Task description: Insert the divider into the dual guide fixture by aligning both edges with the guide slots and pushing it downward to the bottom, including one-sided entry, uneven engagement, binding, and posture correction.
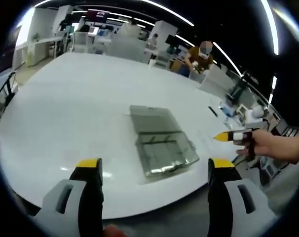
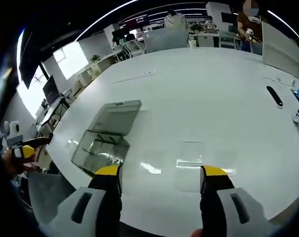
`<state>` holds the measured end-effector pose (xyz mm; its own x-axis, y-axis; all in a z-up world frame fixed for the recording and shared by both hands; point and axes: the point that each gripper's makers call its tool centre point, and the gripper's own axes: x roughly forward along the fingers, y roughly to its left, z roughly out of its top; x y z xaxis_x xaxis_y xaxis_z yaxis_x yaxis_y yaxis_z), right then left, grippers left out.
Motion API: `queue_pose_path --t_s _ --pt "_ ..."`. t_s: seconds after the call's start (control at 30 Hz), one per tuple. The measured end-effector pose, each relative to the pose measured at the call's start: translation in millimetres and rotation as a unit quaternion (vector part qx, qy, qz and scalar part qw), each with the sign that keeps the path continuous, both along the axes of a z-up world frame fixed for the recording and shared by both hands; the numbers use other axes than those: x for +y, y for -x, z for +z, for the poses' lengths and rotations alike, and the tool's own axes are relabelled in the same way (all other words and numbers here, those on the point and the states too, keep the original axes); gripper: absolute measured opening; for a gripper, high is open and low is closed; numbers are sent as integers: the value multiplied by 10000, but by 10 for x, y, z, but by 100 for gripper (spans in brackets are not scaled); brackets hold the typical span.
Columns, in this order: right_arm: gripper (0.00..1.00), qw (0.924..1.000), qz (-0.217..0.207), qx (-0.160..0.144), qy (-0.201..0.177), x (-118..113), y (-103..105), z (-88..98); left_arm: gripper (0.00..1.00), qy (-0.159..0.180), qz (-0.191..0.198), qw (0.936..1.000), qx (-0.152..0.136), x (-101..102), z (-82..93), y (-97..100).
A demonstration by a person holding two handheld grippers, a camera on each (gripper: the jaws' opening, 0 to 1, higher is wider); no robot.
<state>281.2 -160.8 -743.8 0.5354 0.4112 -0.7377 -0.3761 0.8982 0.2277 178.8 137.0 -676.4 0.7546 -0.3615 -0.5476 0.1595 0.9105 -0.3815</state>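
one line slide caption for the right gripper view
Open right gripper hovers over the white table, clear guide fixture ahead and to its left.

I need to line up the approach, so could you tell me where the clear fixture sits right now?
The clear fixture lies on the white table near its front edge, ahead of the left tool; in the right gripper view it sits left of the right tool.

Bright overhead strip lights glare softly off the white tabletop ahead of each tool; fisheye edges bend, background slightly blurred.
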Motion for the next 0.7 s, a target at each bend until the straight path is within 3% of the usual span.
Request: queue_pose_path --t_s 0.27,0.7 --pt "56 9997 -64 162 190 -53 -87 -206 85 3 -31 10000 64 -9 -54 -9" --pt "50 9986 -136 284 429 -132 -217 -389 85 -3 -99 9999 108 -17 -85 -39"
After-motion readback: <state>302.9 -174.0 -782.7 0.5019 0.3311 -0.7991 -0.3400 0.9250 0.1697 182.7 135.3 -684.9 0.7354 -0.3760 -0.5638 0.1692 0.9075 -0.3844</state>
